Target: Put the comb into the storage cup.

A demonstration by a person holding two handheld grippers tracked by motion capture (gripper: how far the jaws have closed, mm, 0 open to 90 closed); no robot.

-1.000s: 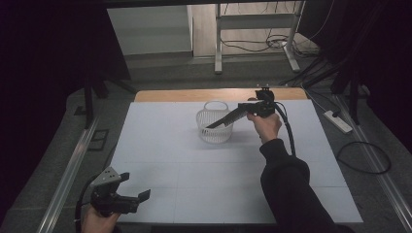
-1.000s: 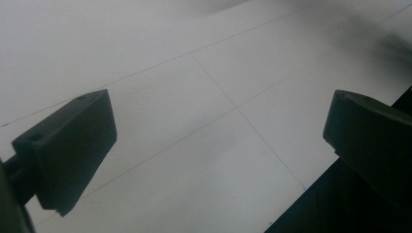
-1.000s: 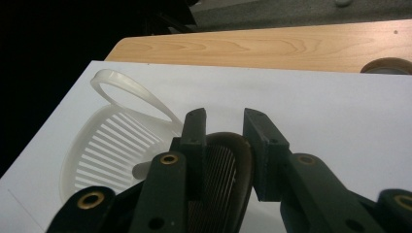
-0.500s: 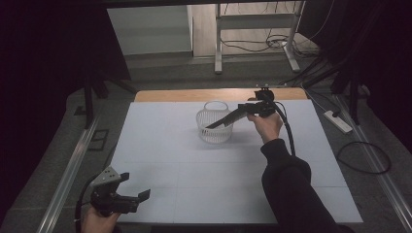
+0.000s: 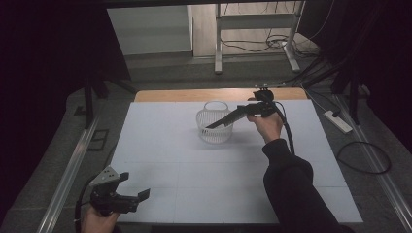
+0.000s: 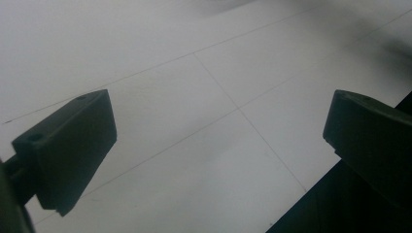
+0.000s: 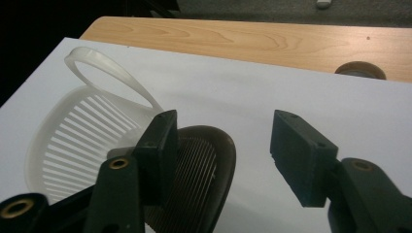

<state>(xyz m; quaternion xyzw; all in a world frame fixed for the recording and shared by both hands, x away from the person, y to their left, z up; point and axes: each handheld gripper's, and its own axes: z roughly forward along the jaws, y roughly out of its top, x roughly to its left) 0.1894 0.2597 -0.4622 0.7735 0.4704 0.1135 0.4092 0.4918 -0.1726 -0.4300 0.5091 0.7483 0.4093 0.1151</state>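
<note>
We note the white basket (image 5: 214, 125) standing upright near the far middle of the white sheet (image 5: 160, 145), just short of the bare wooden strip (image 5: 194, 94) at the table's far edge. Its wall is slatted plastic, thin ribs with slits between them, and a thin hoop handle (image 7: 109, 73) arches above the rim. In the right gripper view a dark, brownish ribbed object (image 7: 197, 179) shows behind the near jaw, against the basket; we cannot tell what it is, nor whether it lies inside the basket.

Change: the right gripper (image 5: 214, 125) has just been opening its jaws. They now stand at a middling gap over the basket, and nothing is between the pads; through the gap we see bare white sheet. We judge that this is a release: whatever was carried has been let go at the basket, so the placing step looks done and the hand is free to pull away. The basket has not shifted from the earlier high views.

The left gripper (image 5: 138, 196) waits at the near left corner of the sheet, jaws wide and empty, over smooth white board crossed by faint seams.

Gripper pads are matt black blocks with small screw holes. The sheet is flat, matt and unmarked; the wood is pale with visible grain.
</note>
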